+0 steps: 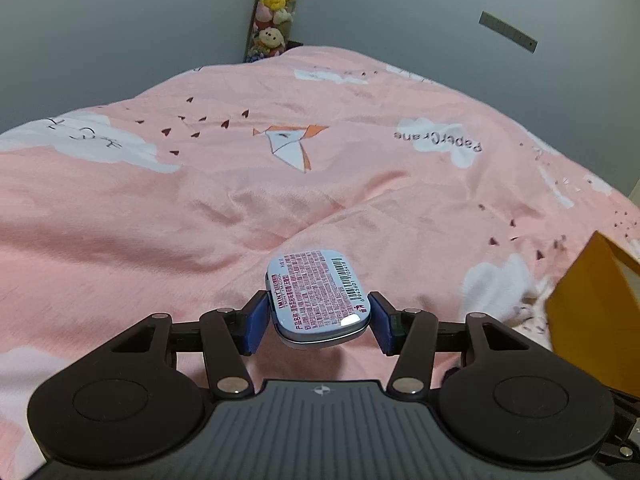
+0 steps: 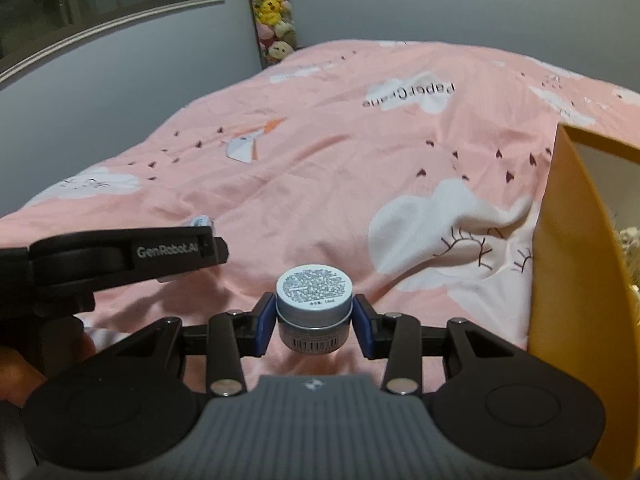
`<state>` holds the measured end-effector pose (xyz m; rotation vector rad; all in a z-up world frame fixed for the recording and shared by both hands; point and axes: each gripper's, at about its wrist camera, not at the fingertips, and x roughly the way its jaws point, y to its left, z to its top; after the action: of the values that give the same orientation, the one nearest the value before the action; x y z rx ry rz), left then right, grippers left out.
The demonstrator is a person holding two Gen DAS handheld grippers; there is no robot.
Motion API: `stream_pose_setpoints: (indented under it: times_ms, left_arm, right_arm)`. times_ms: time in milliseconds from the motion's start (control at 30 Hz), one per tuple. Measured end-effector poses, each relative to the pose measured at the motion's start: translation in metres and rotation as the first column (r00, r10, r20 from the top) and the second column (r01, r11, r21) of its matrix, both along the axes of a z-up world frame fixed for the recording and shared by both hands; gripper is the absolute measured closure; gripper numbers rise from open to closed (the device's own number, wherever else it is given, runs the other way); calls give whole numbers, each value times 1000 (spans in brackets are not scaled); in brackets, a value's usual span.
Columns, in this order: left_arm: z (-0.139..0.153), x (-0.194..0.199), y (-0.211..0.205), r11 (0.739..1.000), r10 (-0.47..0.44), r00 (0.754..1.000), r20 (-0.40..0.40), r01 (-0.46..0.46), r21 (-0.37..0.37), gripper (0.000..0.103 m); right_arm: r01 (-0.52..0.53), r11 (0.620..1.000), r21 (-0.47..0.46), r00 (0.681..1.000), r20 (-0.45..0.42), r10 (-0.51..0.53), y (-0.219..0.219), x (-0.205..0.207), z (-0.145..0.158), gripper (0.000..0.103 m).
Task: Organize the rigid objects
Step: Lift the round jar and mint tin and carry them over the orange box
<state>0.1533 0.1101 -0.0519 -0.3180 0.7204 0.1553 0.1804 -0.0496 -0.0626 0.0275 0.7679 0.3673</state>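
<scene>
My left gripper (image 1: 319,318) is shut on a flat light-blue mint tin (image 1: 318,300) with a label and barcode facing up, held above the pink bed cover. My right gripper (image 2: 314,318) is shut on a small round silver jar (image 2: 314,306) with a white printed label on top. In the right wrist view the left gripper's black body (image 2: 120,258) reaches in from the left, with a corner of the tin (image 2: 200,222) showing past it.
A pink duvet with paper-crane print (image 1: 280,184) covers the bed. A yellow box stands at the right edge (image 1: 596,308) and, in the right wrist view, close beside my right gripper (image 2: 572,280). Plush toys (image 1: 274,8) hang in the far corner by grey walls.
</scene>
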Motion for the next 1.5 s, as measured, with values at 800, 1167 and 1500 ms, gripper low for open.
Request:
stream_pose_setpoints:
  times_ms: [800, 1167, 1500]
  left_arm:
    - [92, -38, -116, 906, -414, 892, 183, 422, -6, 43]
    - [79, -18, -192, 774, -629, 770, 109, 634, -15, 43]
    - [63, -2, -220, 722, -691, 721, 50, 692, -8, 43]
  right_arm:
    - [96, 995, 22, 992, 82, -98, -140, -55, 100, 62]
    - [30, 958, -286, 984, -158, -78, -220, -27, 85, 62]
    - [-205, 842, -500, 947, -318, 42, -217, 9, 55, 62]
